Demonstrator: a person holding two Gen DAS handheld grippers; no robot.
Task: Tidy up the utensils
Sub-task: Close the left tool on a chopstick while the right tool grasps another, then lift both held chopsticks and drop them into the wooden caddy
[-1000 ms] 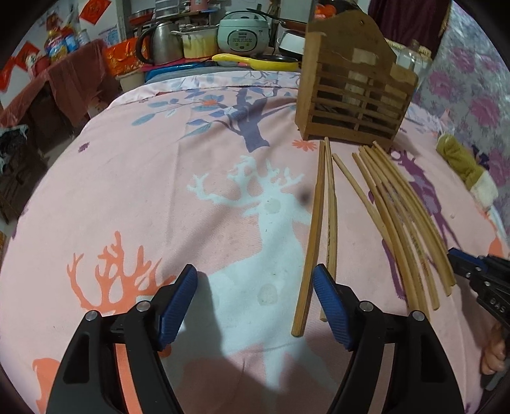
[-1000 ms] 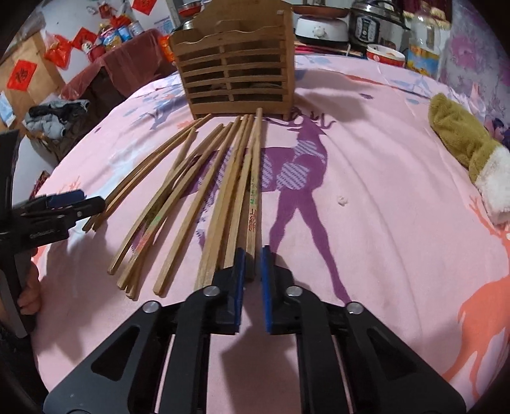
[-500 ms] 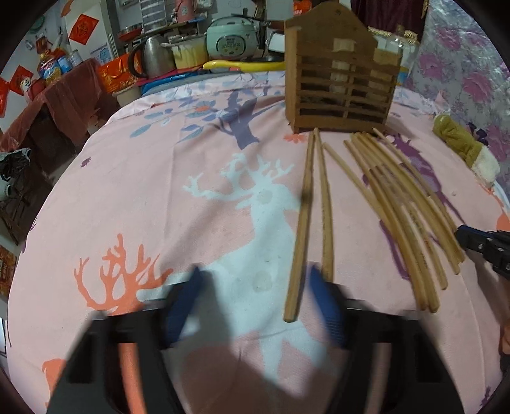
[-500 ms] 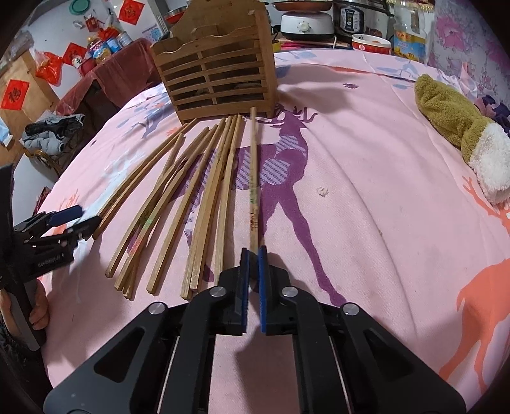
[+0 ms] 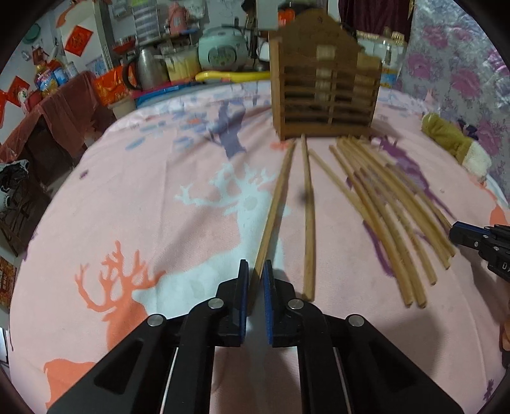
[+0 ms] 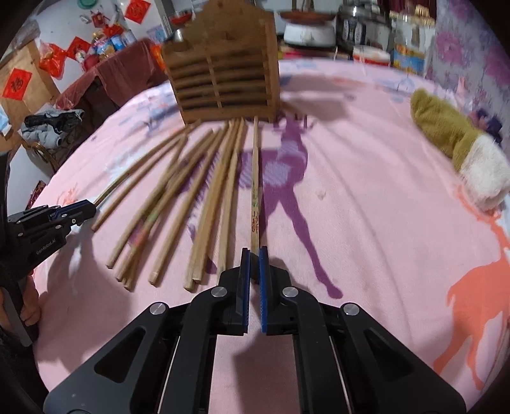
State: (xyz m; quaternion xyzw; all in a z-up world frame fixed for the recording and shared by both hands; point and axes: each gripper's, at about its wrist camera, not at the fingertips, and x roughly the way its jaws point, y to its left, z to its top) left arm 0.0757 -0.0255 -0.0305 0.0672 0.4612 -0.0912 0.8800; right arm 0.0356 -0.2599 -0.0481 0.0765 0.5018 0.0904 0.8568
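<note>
Beside right tongs, olive sock, right-view only

This is a lived-in home, a kitchen and dining corner by the look of it. Behind the table, which is covered in a pink cloth printed with deer, stand a pale green rice cooker, a steel kettle with a black handle, a white cooker and jars and bottles of food. Red paper good-luck squares hang on the white wall, a slatted wooden utensil holder stands on the cloth, and dark clothes lie heaped on furniture at the side.
</note>
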